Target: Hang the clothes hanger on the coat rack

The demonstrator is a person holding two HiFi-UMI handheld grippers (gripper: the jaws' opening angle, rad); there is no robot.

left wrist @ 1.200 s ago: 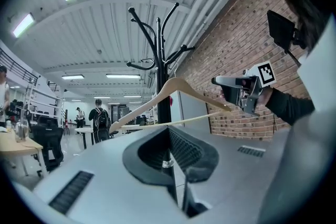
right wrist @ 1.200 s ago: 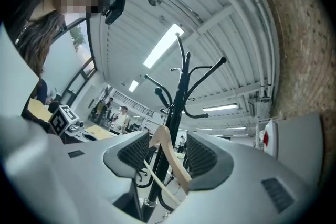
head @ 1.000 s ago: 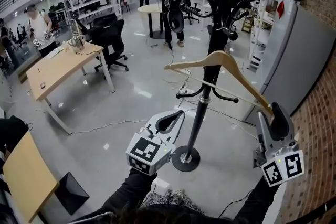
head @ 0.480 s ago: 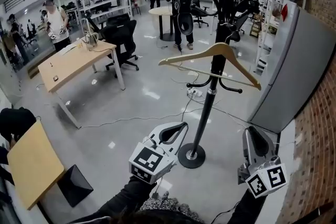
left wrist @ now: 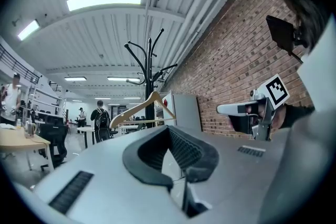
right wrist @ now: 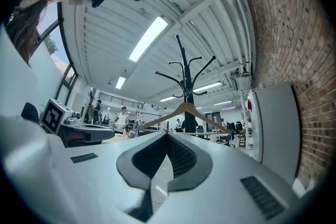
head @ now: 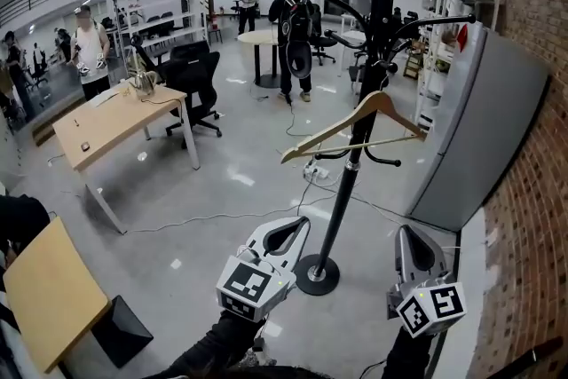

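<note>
The wooden clothes hanger (head: 342, 127) hangs tilted on the black coat rack (head: 359, 102), with its left end low. No gripper touches it. My left gripper (head: 302, 222) is low and left of the pole, shut and empty. My right gripper (head: 406, 231) sits low to the pole's right. Its jaws are closing and meet with nothing between them. In the left gripper view the hanger (left wrist: 137, 111) and rack (left wrist: 149, 60) stand beyond the shut jaws (left wrist: 169, 127). The right gripper view shows the hanger (right wrist: 184, 109) above its own shut jaws (right wrist: 168, 135).
The rack's round base (head: 317, 273) stands on the glossy floor between the grippers, with cables lying near it. A grey cabinet (head: 484, 129) and a brick wall (head: 532, 217) close the right side. A wooden desk (head: 106, 115), a black chair (head: 197, 75) and several people are at the left and back.
My right gripper, open at the hanger's right end a second ago, has dropped back and shut. Both grippers have drawn away from the rack, and the hanger hangs free.
</note>
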